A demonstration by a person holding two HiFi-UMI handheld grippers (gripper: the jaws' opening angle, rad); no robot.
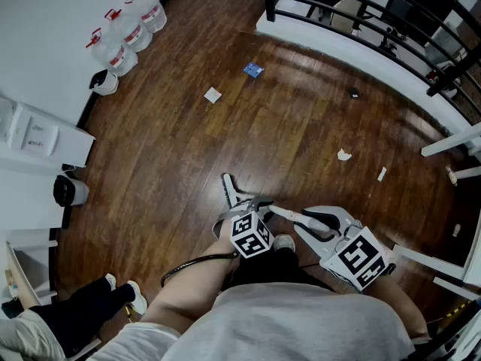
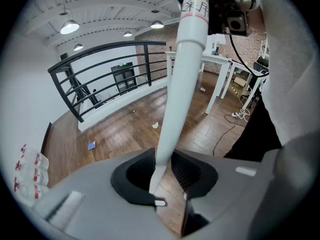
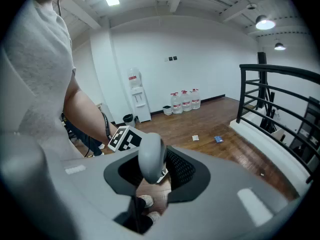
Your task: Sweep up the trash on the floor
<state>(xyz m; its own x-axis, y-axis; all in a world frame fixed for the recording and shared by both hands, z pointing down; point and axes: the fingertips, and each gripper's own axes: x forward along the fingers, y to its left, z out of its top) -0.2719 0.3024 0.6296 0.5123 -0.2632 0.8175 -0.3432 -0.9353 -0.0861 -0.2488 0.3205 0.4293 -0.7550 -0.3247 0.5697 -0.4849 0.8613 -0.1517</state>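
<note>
A white broom handle [image 2: 177,89] runs between the jaws of my left gripper [image 2: 162,171], which is shut on it. Its grey rounded top end [image 3: 151,156] sits in my right gripper [image 3: 150,166], also shut. In the head view both grippers, left [image 1: 259,206] and right [image 1: 319,220], are close in front of my legs, and the broom's white head [image 1: 231,188] rests on the wooden floor. Trash lies farther out: a blue piece [image 1: 253,70], a white paper [image 1: 213,95], a small black bit [image 1: 353,92], a crumpled white scrap [image 1: 344,155] and a white strip [image 1: 382,174].
Water bottles [image 1: 124,32] and a small bin [image 1: 105,82] stand along the left wall, with a black bin [image 1: 70,191] nearer. A black railing [image 1: 361,21] bounds the far side. White table legs [image 1: 451,145] stand at right. Someone's legs [image 1: 90,303] are at lower left.
</note>
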